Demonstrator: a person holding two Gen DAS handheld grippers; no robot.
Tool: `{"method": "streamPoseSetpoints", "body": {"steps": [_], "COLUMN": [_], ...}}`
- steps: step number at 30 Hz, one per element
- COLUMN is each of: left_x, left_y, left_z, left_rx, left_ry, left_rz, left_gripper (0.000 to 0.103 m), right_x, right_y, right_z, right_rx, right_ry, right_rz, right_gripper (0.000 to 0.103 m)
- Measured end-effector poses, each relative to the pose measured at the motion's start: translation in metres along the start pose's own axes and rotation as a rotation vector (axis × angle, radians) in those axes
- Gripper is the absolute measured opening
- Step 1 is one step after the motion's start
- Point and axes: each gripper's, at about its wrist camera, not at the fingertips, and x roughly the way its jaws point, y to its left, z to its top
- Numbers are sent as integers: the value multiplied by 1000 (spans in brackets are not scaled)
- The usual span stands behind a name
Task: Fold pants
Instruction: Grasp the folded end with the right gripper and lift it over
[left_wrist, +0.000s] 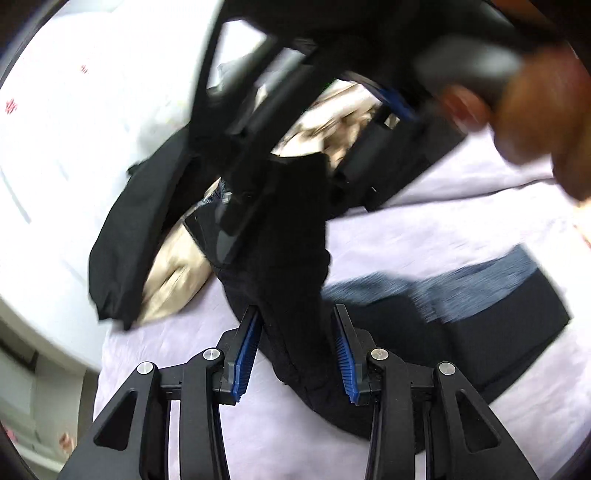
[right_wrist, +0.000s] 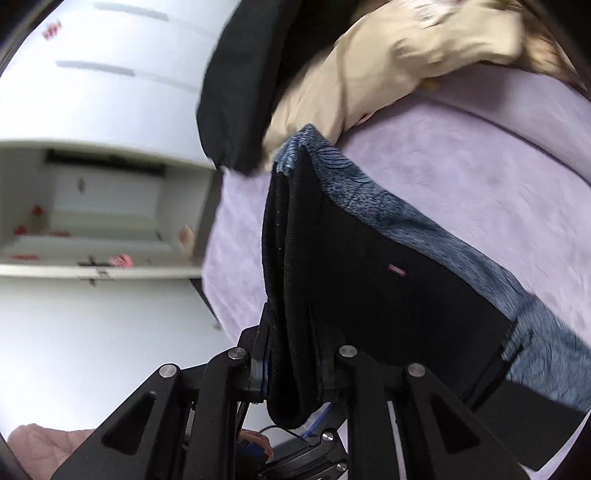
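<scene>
Black fleece pants with blue-grey patterned lining (left_wrist: 291, 236) hung at frame centre between left tongs (left_wrist: 297, 354), pinched there, same pants (right_wrist: 354, 266) clamped in right tongs (right_wrist: 295, 363), over lilac bed sheet (right_wrist: 461, 155).

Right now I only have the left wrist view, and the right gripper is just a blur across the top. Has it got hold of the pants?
Observer: Yes. In the right wrist view the right gripper is shut on a thick fold of the black pants.
Operator: Any mark on the cloth near it?
Observer: A small pink label sits on the black panel beyond the fold.
Operator: Where does the far end lie?
Observer: The blue-grey band along the edge runs up to a corner right beside the beige garment; I cannot tell whether they touch.
</scene>
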Motion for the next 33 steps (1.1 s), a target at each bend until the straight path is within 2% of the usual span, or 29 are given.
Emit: {"method": "streamPoseSetpoints", "body": {"steps": [4, 8, 10, 13, 17, 19, 22, 24, 25, 27, 29, 30, 33], "left_x": [-16, -15, -6, 15, 48, 49, 40, 27, 20, 8, 13, 23, 58], "left_y": [-63, -130, -165, -209, -242, -252, -246, -233, -224, -200, -178, -160, -126], "left_z": [24, 32, 27, 7, -22, -29, -32, -30, -30, -23, -16, -10, -9], "left_rx": [100, 185, 224, 289, 357, 395, 411, 384, 357, 297, 239, 179, 60], "left_ry": [-46, -28, 2, 68, 184, 206, 223, 219, 208, 195, 200, 222, 311], "left_rz": [-69, -156, -212, -259, -269, -255, -294, -339, -354, -356, -314, -271, -198], "left_gripper": [40, 40, 40, 40, 40, 43, 49, 77, 81, 81, 81, 81, 81], "right_x": [-79, -134, -141, -146, -122, -105, -96, -97, -96, -102, -106, -107, -115], "right_y": [-50, -124, -161, -219, -290, -314, -329, -331, -331, -327, -324, -321, -298], "right_z": [-53, -117, -147, -189, -227, -239, -253, -258, -260, -257, -250, -248, -244], "right_rx": [63, 181, 249, 339, 459, 503, 539, 547, 546, 528, 508, 500, 409], "right_ry": [-172, -320, -370, -419, -432, -427, -450, -459, -457, -448, -429, -422, -425], "right_rz": [82, 137, 150, 146, 131, 134, 172, 180, 176, 163, 133, 107, -38], "right_gripper": [18, 18, 18, 18, 18, 18, 18, 18, 18, 18, 18, 18, 17]}}
